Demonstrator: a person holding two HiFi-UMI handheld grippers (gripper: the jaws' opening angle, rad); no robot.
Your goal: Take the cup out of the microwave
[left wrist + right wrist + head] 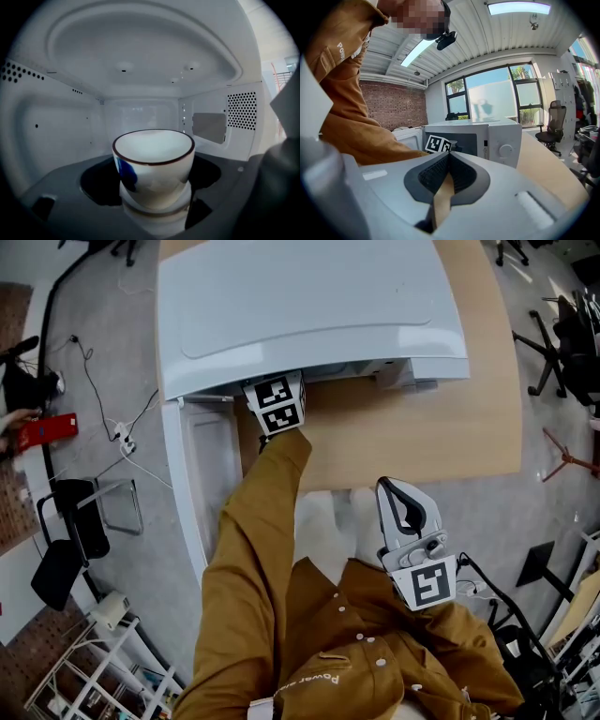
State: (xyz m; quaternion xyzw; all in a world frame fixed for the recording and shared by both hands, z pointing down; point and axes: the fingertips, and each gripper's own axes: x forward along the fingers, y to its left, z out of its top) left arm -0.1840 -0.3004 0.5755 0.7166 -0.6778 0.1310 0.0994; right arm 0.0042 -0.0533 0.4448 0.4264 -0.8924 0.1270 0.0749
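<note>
The white cup (154,171), dark-rimmed with a blue mark, stands upright mid-floor in the microwave (309,306), with the walls well clear all round. The left gripper (277,407) reaches in, jaws wide either side of the cup without touching it. The right gripper (449,161) is outside, jaws together and empty.

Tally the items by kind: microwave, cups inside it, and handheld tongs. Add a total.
Microwave: 1
Cup: 1
Tongs: 2 (left tongs, right tongs)
Total: 4
</note>
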